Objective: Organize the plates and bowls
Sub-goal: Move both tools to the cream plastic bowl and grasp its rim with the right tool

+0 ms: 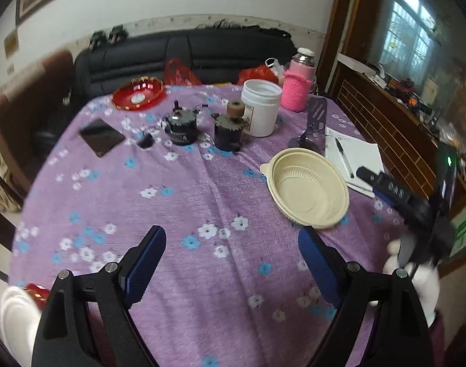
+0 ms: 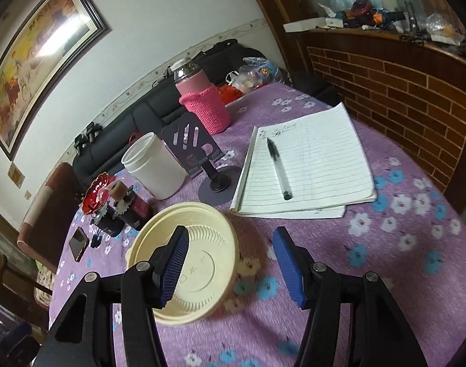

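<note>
The left gripper [image 1: 232, 263] stood wide over bare purple tablecloth [image 1: 171, 202], nothing between its jaws. The cream bowl [image 1: 307, 188] sat upright on the cloth at its 2 o'clock, just beside the notepad [image 1: 358, 156]. The red plate [image 1: 138, 92] lay near the far edge at 11 o'clock, well apart from the bowl. In the right wrist view, the right gripper [image 2: 233, 267] was partly spread; its left finger [image 2: 173, 267] overlapped the bowl's [image 2: 199, 263] interior, its right finger stood outside the rim. Contact could not be determined.

One cream bowl [image 1: 306, 188], one red plate [image 1: 138, 92], one white jar [image 1: 260, 107], one notebook [image 2: 306, 159], one pen [image 2: 278, 168], one phone [image 1: 101, 137]
</note>
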`<state>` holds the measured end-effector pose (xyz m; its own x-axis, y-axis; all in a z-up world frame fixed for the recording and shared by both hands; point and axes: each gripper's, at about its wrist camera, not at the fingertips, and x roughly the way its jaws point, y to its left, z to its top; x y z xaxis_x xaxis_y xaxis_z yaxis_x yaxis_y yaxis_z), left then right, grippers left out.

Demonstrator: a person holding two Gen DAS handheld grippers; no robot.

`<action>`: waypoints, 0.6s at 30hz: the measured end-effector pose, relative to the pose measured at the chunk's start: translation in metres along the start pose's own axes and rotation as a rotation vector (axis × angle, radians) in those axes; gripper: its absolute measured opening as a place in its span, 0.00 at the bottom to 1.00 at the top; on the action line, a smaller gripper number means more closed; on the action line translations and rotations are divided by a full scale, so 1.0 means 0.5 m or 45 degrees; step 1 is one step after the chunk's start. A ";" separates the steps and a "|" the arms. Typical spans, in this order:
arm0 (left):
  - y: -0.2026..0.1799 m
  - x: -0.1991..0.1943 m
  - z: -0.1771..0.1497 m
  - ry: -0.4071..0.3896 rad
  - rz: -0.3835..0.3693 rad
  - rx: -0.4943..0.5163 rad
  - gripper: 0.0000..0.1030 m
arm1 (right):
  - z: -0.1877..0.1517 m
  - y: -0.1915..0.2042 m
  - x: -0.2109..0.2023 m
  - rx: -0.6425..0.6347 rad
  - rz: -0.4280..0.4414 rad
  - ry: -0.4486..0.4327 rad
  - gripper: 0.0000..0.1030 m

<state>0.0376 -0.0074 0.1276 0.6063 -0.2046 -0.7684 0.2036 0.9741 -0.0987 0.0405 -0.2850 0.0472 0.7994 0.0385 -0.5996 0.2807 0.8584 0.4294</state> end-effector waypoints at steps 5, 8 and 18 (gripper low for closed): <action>-0.016 0.080 0.025 0.053 -0.025 -0.040 0.85 | -0.022 -0.010 0.042 -0.043 0.050 0.036 0.60; -0.028 0.139 0.043 0.081 -0.061 -0.090 0.85 | -0.024 -0.016 0.058 -0.037 0.072 0.077 0.60; -0.060 0.296 0.061 0.227 -0.139 -0.177 0.78 | -0.021 -0.035 0.100 -0.021 0.076 0.147 0.54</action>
<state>0.1448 -0.0699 0.0362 0.4389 -0.3013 -0.8465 0.1452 0.9535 -0.2640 0.0697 -0.2928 0.0026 0.7477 0.1473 -0.6475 0.2253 0.8610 0.4560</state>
